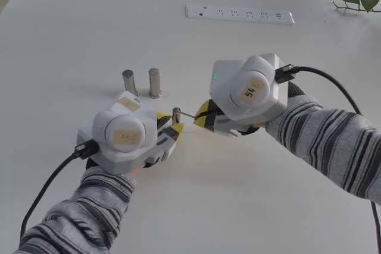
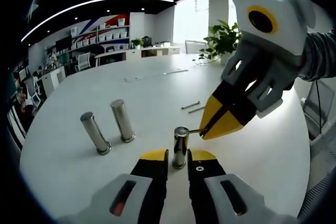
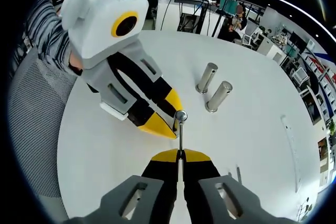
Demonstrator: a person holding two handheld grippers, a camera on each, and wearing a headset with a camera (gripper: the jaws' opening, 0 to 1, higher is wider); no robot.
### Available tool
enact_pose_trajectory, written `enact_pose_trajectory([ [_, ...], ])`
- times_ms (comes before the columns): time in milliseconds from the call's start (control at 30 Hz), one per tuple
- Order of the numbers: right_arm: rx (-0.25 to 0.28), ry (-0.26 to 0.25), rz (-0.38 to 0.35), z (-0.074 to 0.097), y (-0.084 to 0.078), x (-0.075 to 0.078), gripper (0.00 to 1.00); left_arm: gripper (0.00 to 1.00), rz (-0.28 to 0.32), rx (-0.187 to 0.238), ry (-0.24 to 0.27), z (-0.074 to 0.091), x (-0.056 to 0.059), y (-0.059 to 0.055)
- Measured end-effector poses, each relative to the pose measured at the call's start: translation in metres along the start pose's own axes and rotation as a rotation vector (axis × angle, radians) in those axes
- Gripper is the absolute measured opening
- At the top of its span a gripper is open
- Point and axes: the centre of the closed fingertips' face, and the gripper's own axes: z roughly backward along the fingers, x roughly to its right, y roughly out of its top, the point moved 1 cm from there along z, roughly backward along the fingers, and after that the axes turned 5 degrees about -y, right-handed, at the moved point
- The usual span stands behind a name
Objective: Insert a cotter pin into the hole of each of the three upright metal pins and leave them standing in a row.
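Left gripper (image 1: 169, 123): fingers clamped on metal pin (image 1: 176, 112).
Right gripper (image 1: 200, 113): fingers closed on cotter pin (image 1: 187, 114), at 3 o'clock.

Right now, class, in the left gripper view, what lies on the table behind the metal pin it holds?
Two loose cotter pins lie behind the metal pin, with a power strip farther back. The right gripper covers the table to their right.

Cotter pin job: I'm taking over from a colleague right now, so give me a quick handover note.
Left gripper: shut on the front metal pin, held upright.
Right gripper: shut on a cotter pin, its tip at that pin's head; whether it is through, unclear.
Two bare metal pins stand behind.
Two spare cotter pins lie farther off.
Done: none for certain. Left: all three.
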Motion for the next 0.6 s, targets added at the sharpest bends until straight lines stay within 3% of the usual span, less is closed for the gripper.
enact_pose_trajectory([
  [167,-0.004,-0.002,0.001,-0.0001,0.0024,-0.0001,0.00,0.06,0.019,0.007,0.001,-0.0024,0.0006,0.0008],
  [600,-0.048,-0.021,0.169,0.0036,0.0042,0.0050,0.00,0.05,-0.005,0.014,-0.020,-0.0038,0.0018,0.0003],
])
